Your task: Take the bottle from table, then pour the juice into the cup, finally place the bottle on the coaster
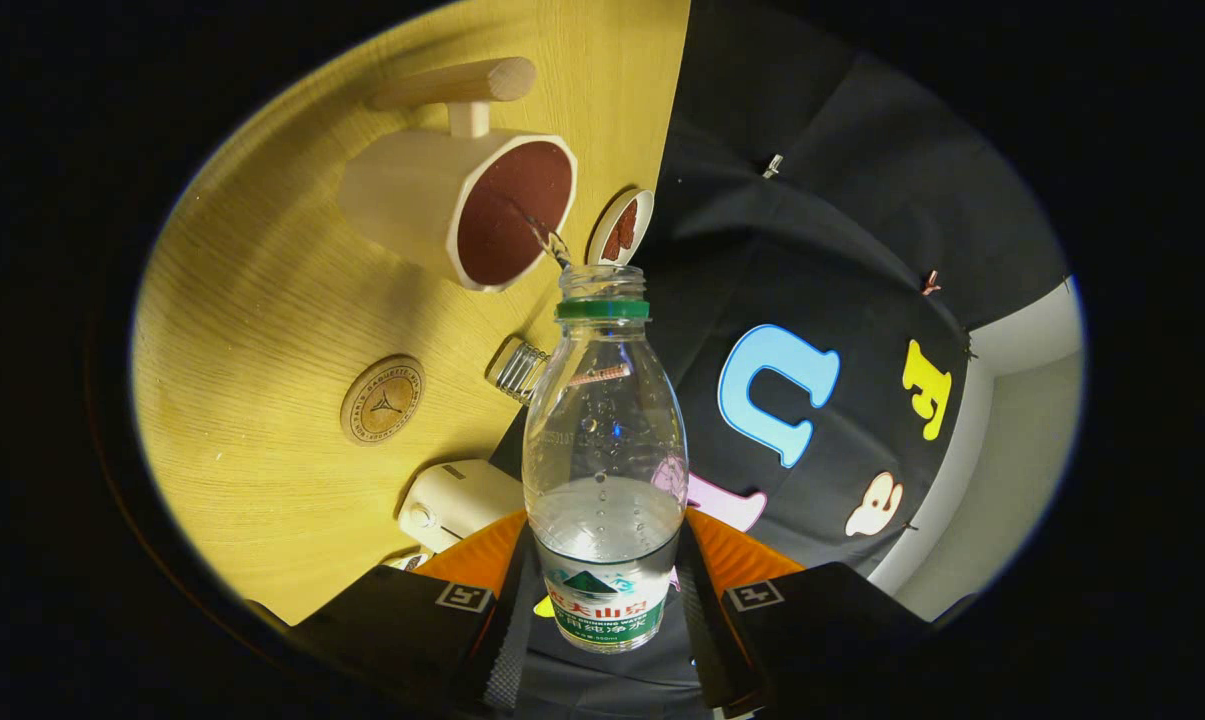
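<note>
My gripper [602,590] is shut on a clear plastic bottle [604,440], both fingers pressing its labelled lower part. The bottle is uncapped, has a green neck ring and is partly filled with clear liquid. The whole view is rolled, so the bottle is tipped toward the cup. A thin stream [547,235] runs from the bottle's mouth into a white cup [457,205] with a brown inside and a wooden handle. The cup stands on the yellow wooden table [262,300], just beyond the bottle's mouth. A round wooden coaster [383,400] lies on the table nearer my fingers.
A small round white dish [621,228] with brown bits sits beside the cup near the table's edge. A metal spring-like clip [519,370] and a white boxy device [452,503] rest by that edge, close to the bottle. The booth's black cloth wall [842,250] hangs beyond.
</note>
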A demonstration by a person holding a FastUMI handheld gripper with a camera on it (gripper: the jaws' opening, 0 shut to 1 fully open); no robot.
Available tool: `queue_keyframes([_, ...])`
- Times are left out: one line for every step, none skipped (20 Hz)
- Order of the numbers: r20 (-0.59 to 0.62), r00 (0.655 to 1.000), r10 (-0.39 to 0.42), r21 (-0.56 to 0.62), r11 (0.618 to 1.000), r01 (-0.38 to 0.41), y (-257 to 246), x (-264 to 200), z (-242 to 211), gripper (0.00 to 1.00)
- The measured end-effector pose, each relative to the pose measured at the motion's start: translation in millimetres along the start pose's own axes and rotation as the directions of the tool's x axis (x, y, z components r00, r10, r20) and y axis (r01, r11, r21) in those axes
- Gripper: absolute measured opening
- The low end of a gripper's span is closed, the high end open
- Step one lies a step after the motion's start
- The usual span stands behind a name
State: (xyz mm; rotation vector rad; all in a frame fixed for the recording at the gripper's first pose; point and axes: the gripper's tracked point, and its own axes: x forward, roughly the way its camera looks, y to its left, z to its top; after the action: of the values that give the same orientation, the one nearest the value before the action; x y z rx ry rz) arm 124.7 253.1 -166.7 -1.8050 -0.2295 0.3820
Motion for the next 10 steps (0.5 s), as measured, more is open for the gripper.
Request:
queue_keyframes([0.0,1.0,-0.003,-0.005,1.0,0.003,-1.2,1.0,0.2,0.69])
queue_keyframes([0.003,1.0,-0.004,-0.01,1.0,0.004,-2.0,1.8,1.3,0.69])
queue_keyframes([0.006,1.0,-0.004,-0.016,1.0,0.004,-3.0,1.7,2.8,0.69])
queue_keyframes([0.012,1.0,0.002,-0.023,1.0,-0.001,-2.2,2.0,4.6,0.69])
queue_keyframes([0.018,1.0,-0.001,-0.034,0.999,0.001,-3.5,2.3,5.9,0.69])
queue_keyframes([0.023,1.0,-0.004,-0.047,0.999,0.005,-5.2,0.8,7.2,0.69])
queue_keyframes([0.028,1.0,-0.009,-0.058,0.998,0.011,-6.7,0.9,7.9,0.7])
queue_keyframes([0.031,0.999,-0.012,-0.067,0.998,0.014,-7.7,1.9,8.5,0.69])
queue_keyframes([0.033,0.999,-0.014,-0.072,0.997,0.016,-8.2,2.5,7.0,0.69])
queue_keyframes([0.034,0.999,-0.016,-0.077,0.997,0.018,-9.1,2.2,6.4,0.7])
